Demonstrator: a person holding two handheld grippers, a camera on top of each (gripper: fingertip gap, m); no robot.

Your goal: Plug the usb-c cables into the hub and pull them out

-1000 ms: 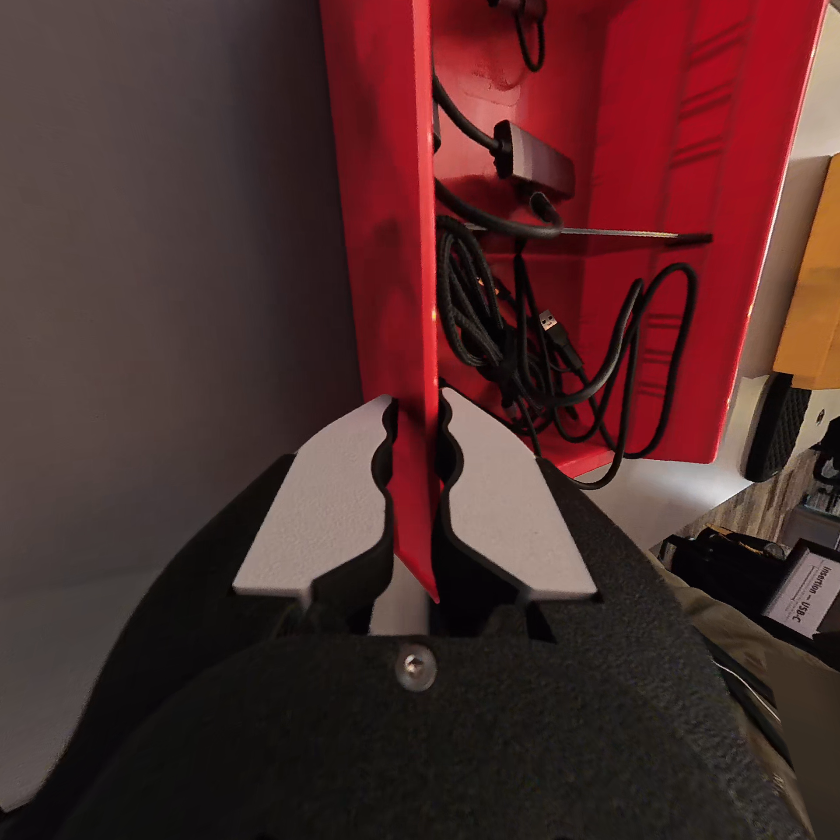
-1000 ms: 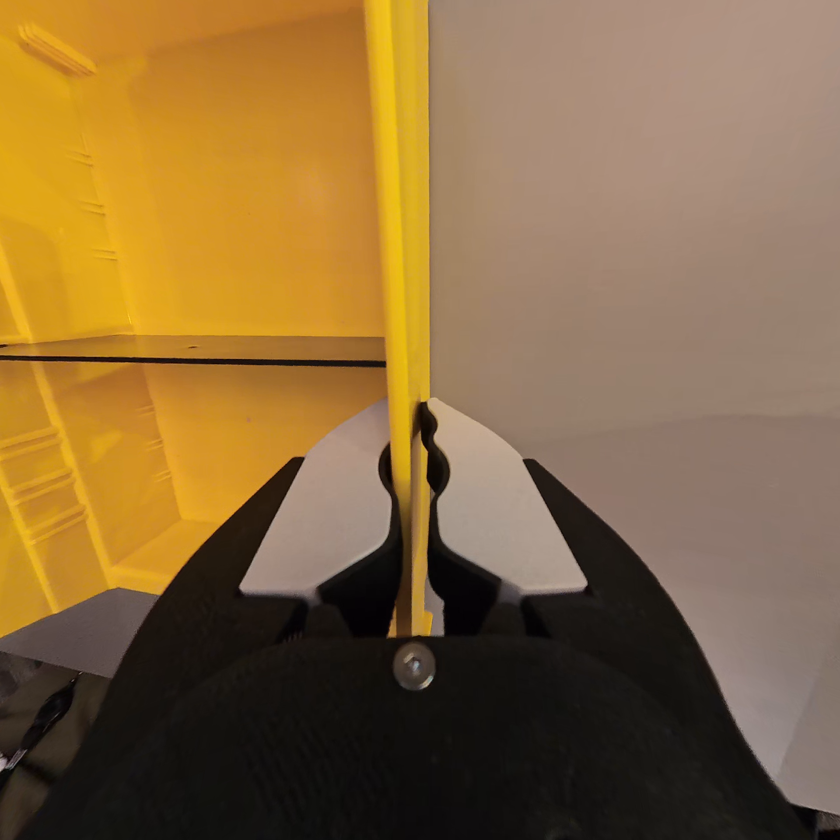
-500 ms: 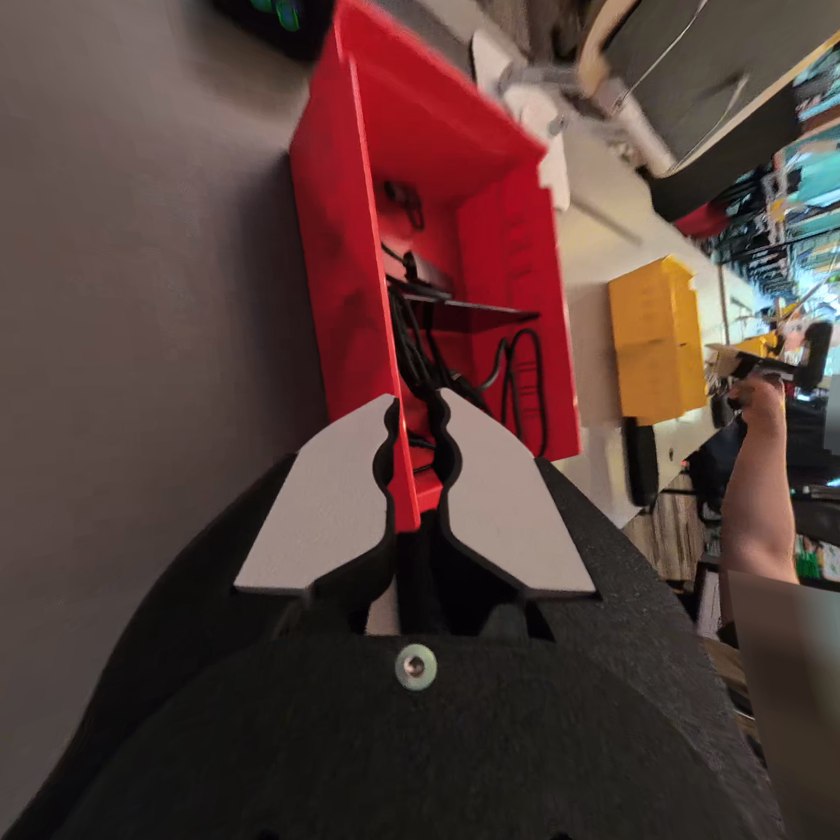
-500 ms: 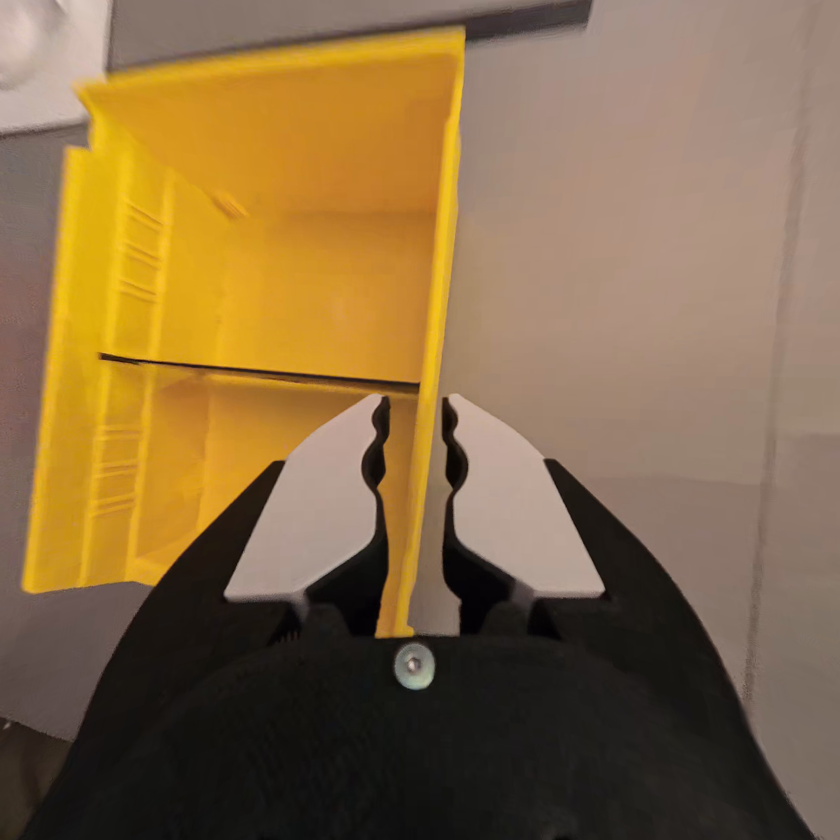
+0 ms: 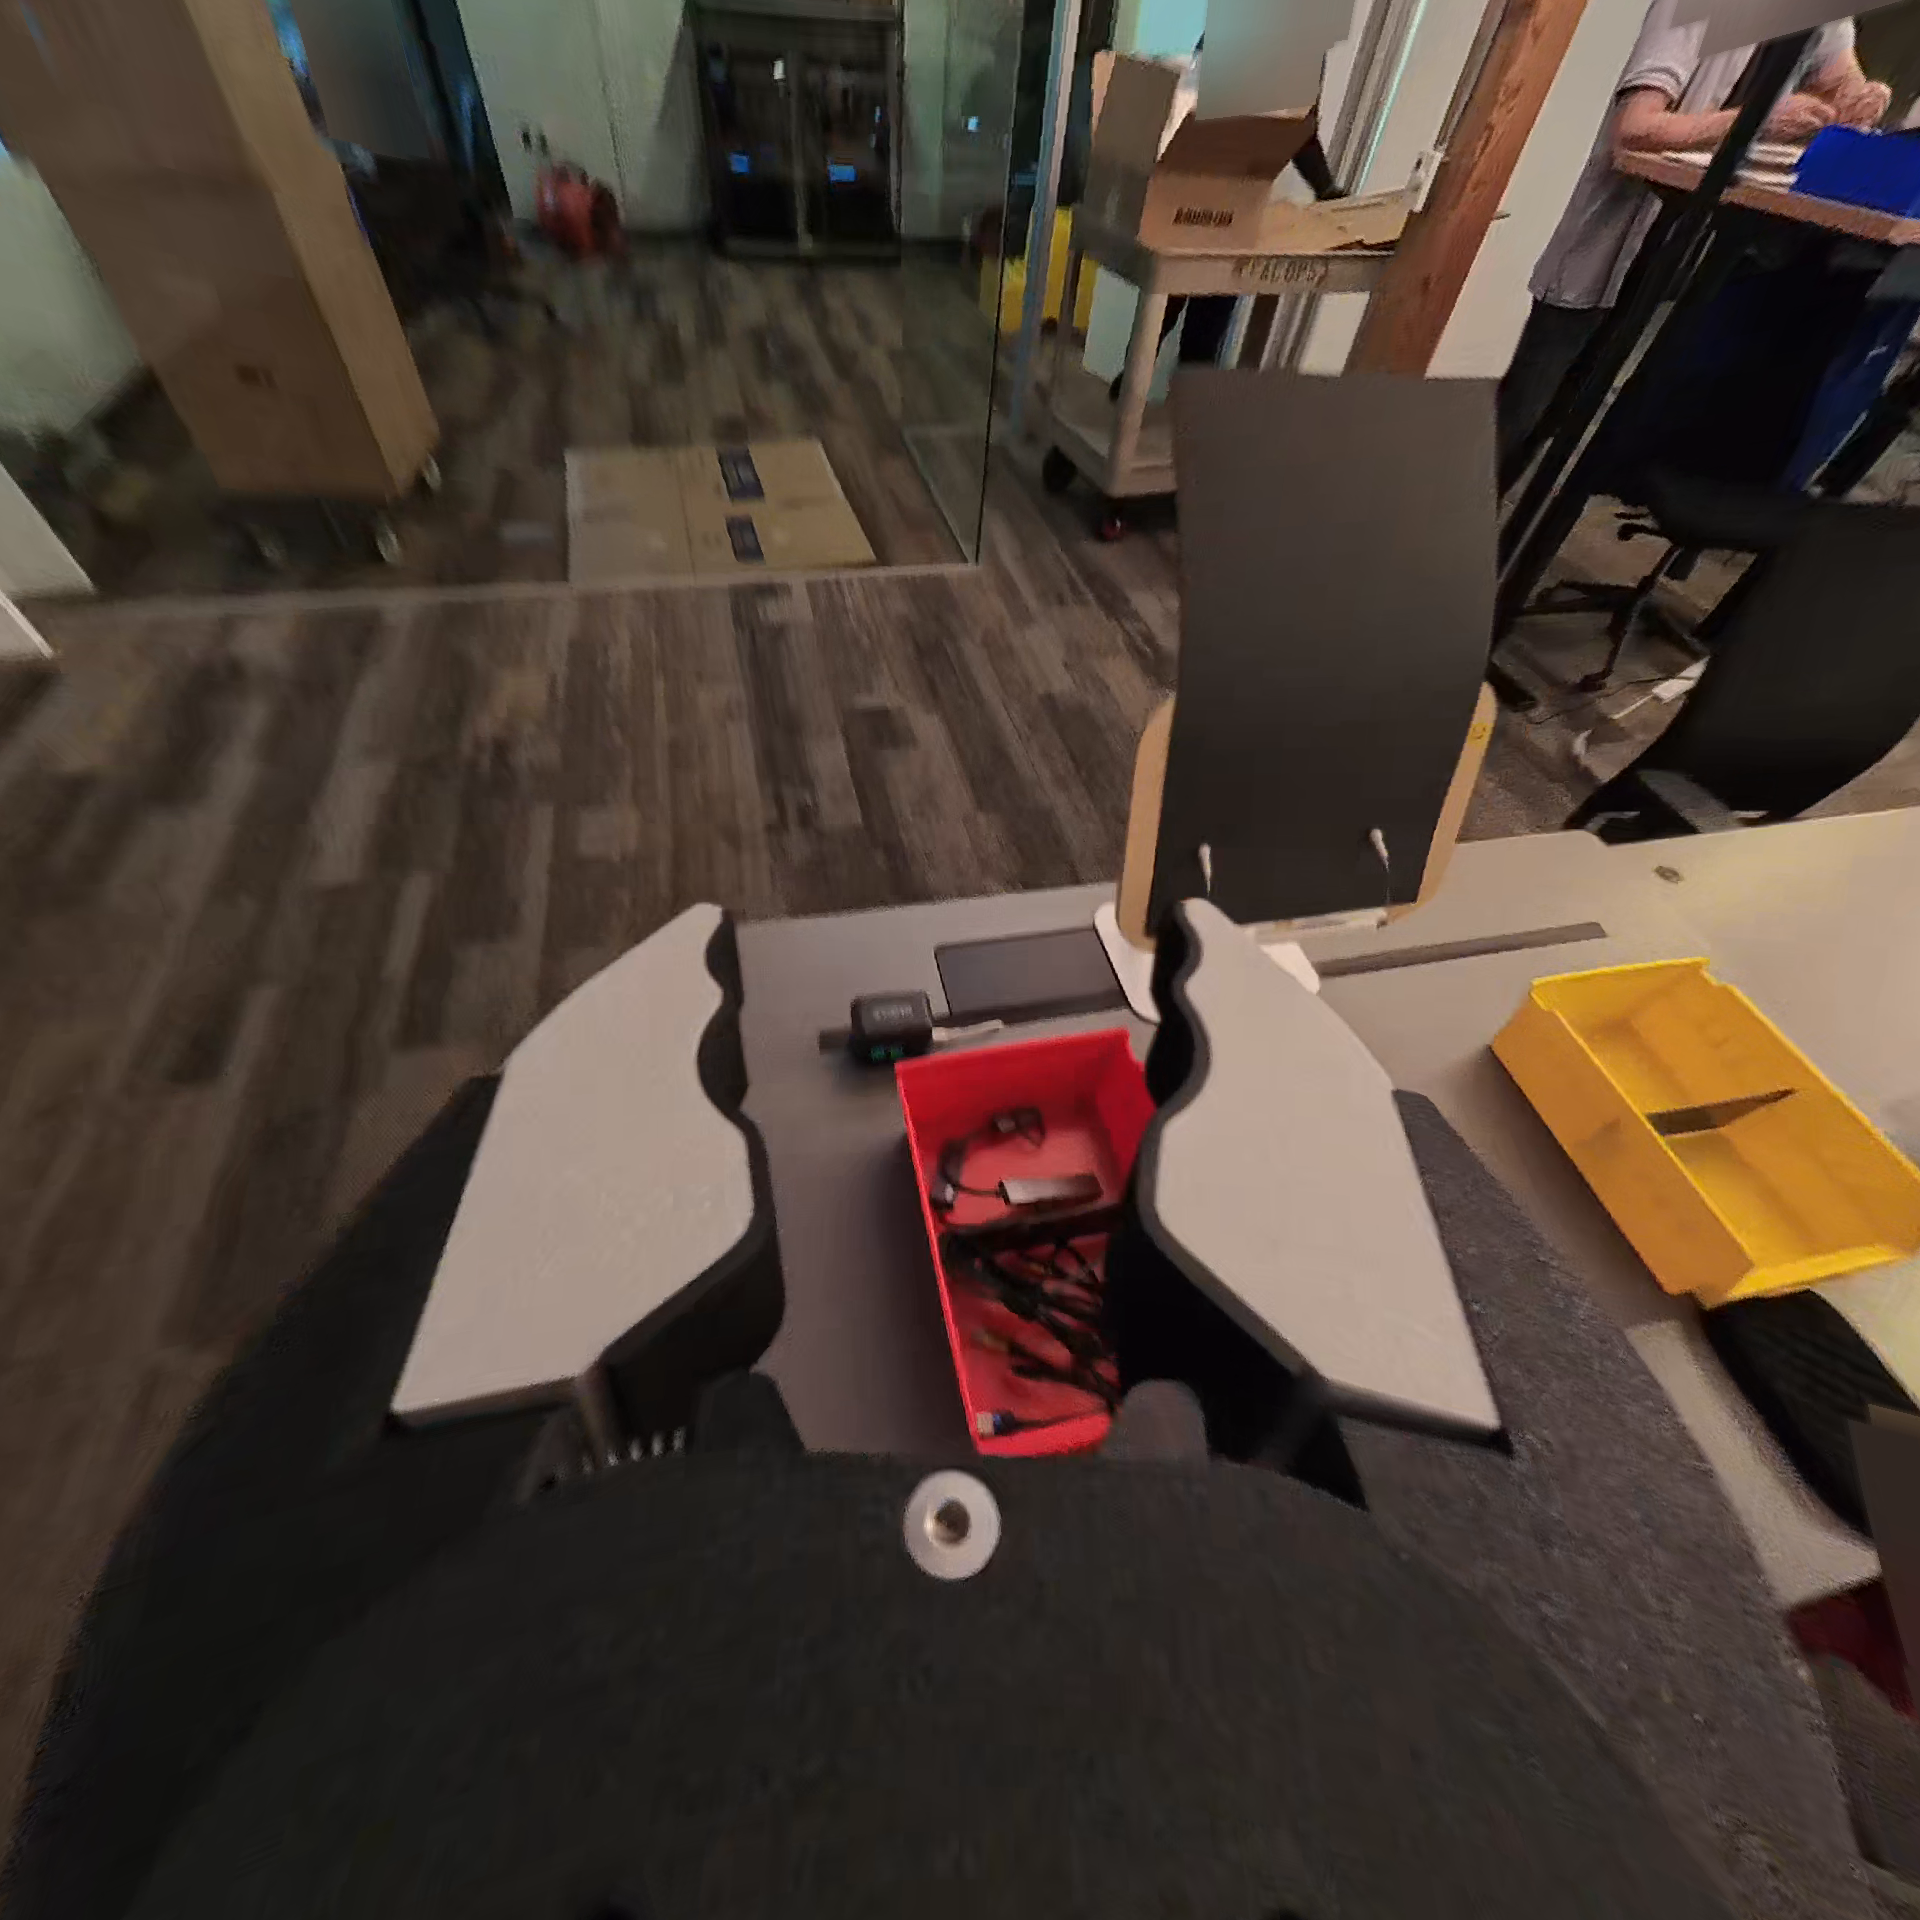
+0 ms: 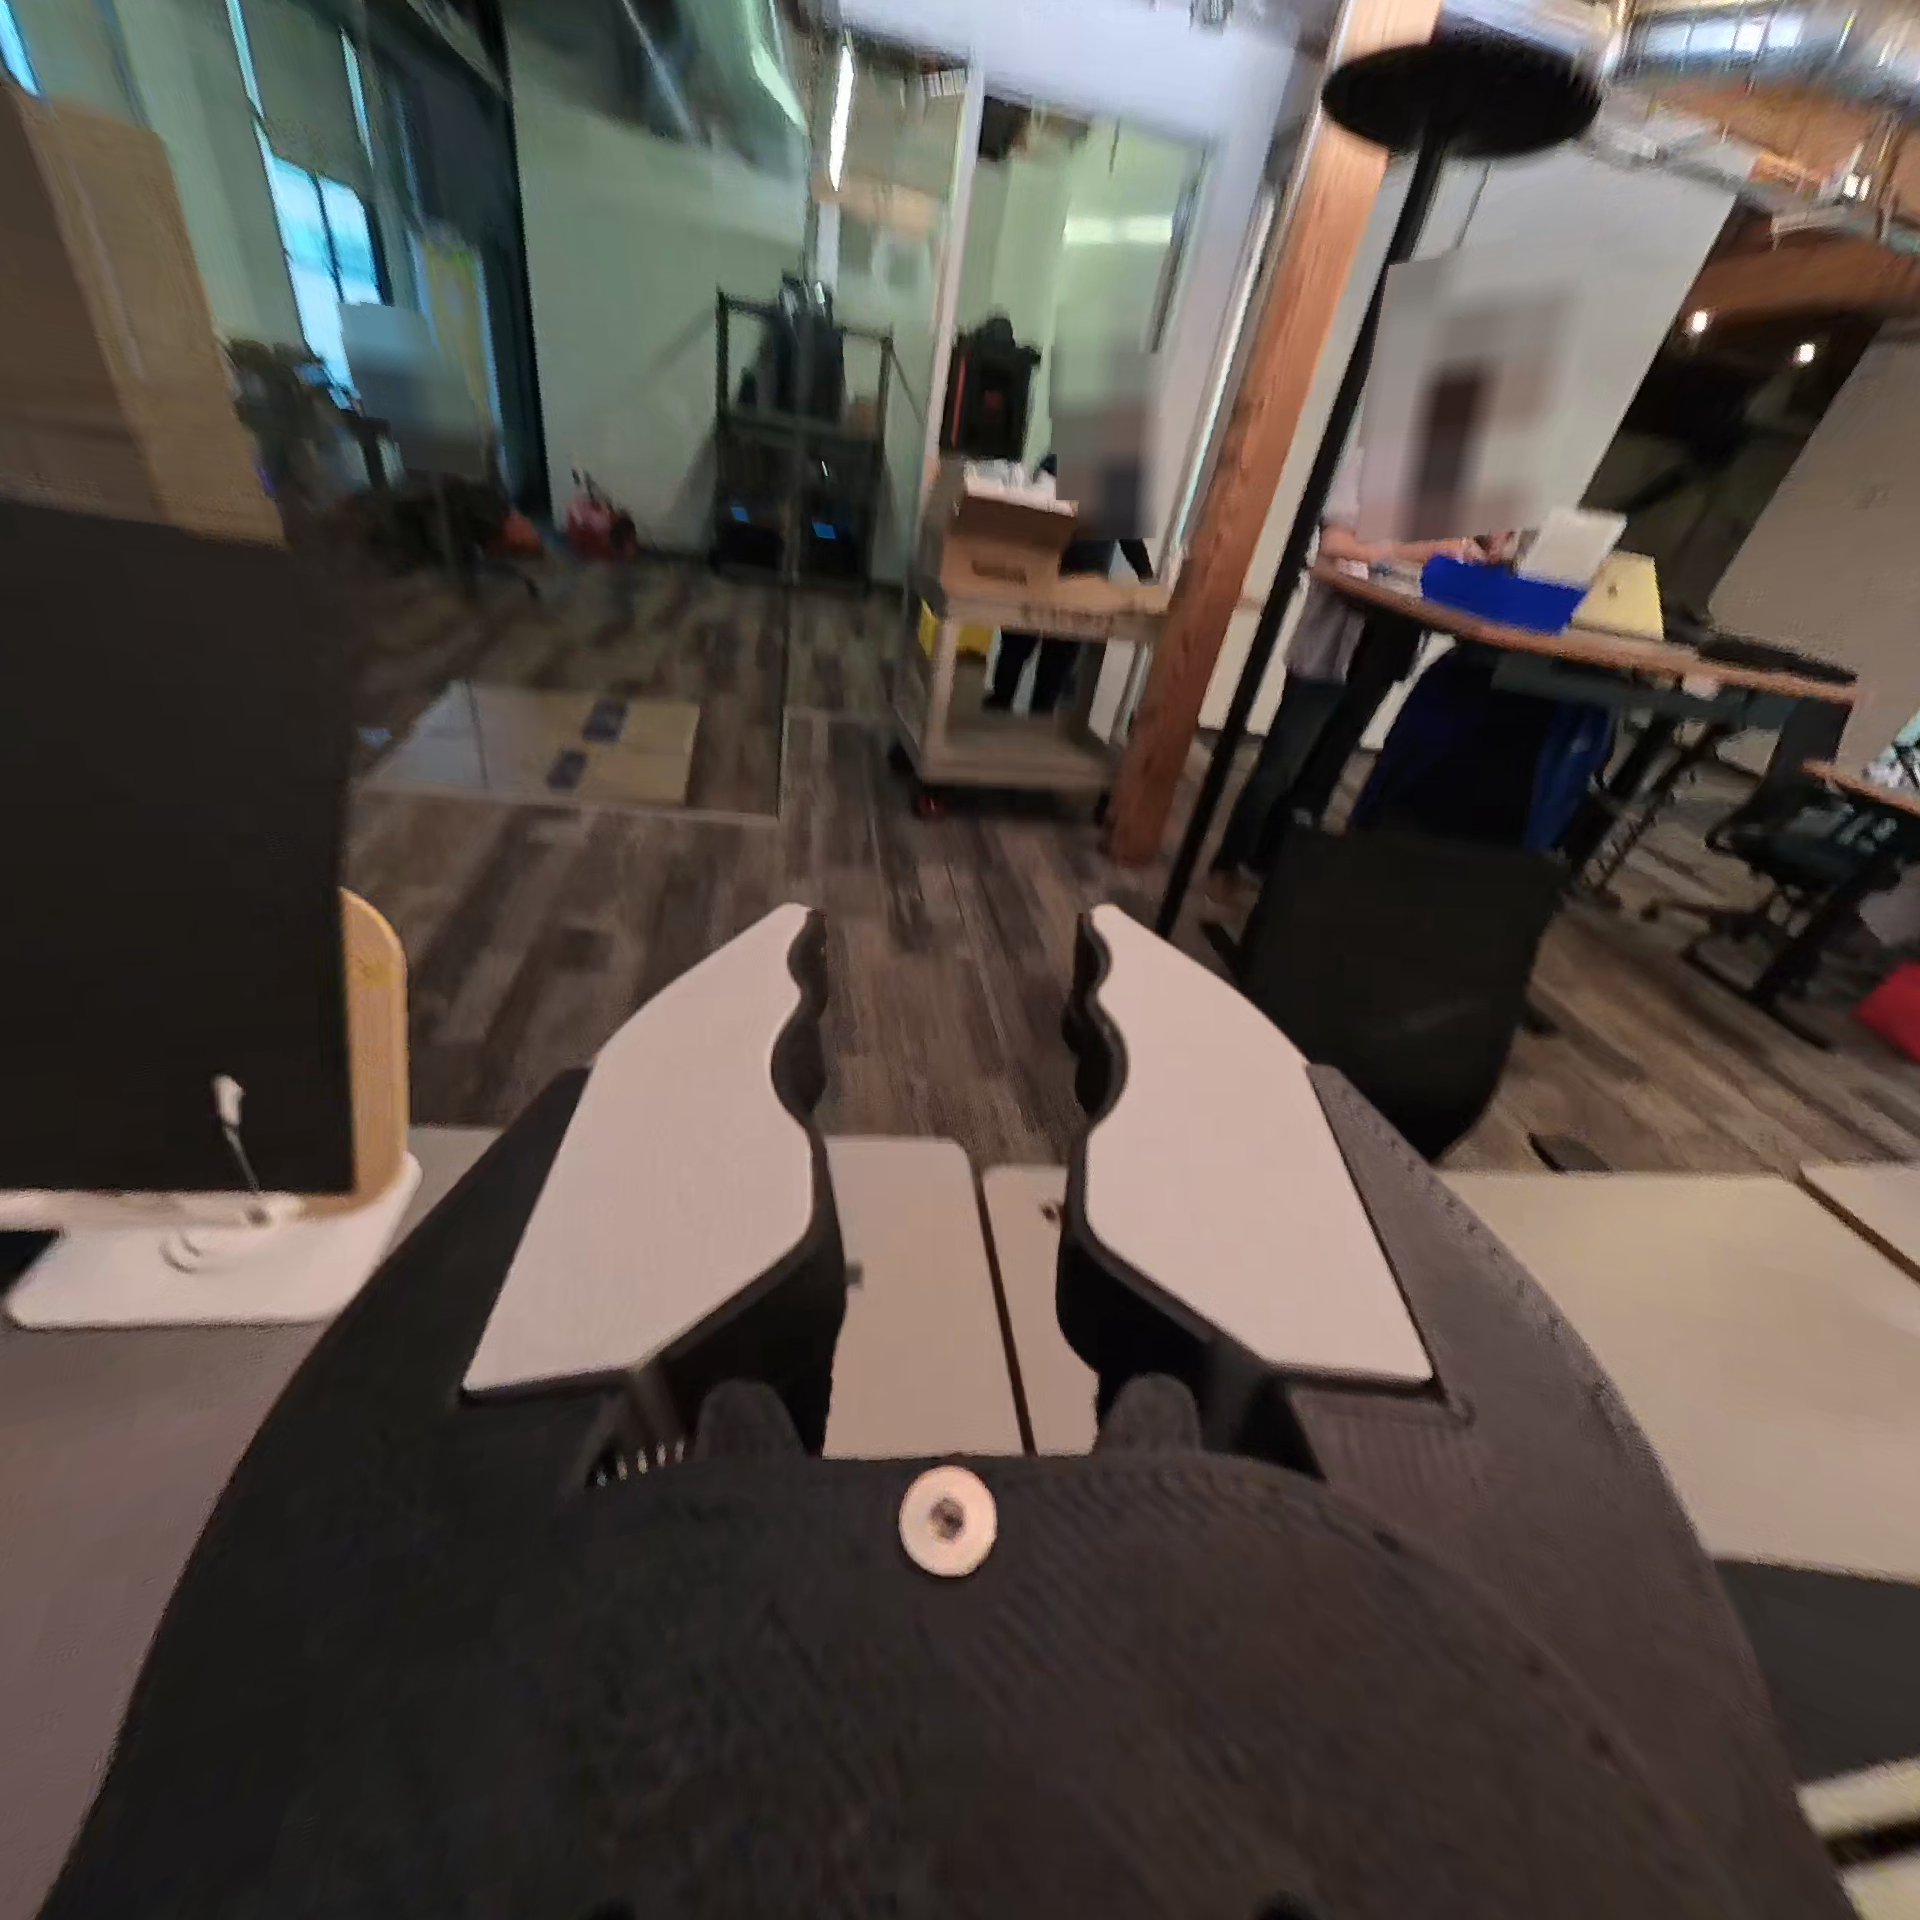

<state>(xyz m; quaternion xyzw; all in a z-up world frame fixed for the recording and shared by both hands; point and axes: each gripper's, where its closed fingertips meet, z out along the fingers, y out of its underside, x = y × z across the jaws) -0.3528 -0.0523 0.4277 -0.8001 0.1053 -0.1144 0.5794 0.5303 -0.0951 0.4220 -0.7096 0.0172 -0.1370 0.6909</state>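
Observation:
In the left wrist view a red bin (image 5: 1023, 1075) stands on the grey table (image 5: 831, 1247). It holds a grey hub (image 5: 1049, 1190) and a tangle of black cables (image 5: 1039, 1294). My left gripper (image 5: 951, 914) is wide open and empty, held above the bin and not touching it. My right gripper (image 6: 951, 920) is open and empty above the pale table top (image 6: 914, 1299), pointing out over the table's far edge. No cable or hub shows in the right wrist view.
An empty yellow bin (image 5: 1683, 1049) with a divider lies to the right of the red bin. A black panel (image 5: 1335, 644) on a white base stands at the back; it also shows in the right wrist view (image 6: 166, 831). A small black device (image 5: 888, 1023) and a black pad (image 5: 1023, 977) lie behind the red bin. Tip to tip, the grippers are about 90 cm apart.
My left gripper let go of the red bin's wall and my right gripper let go of the yellow bin's wall. Both opened and drew back and up from the bins.

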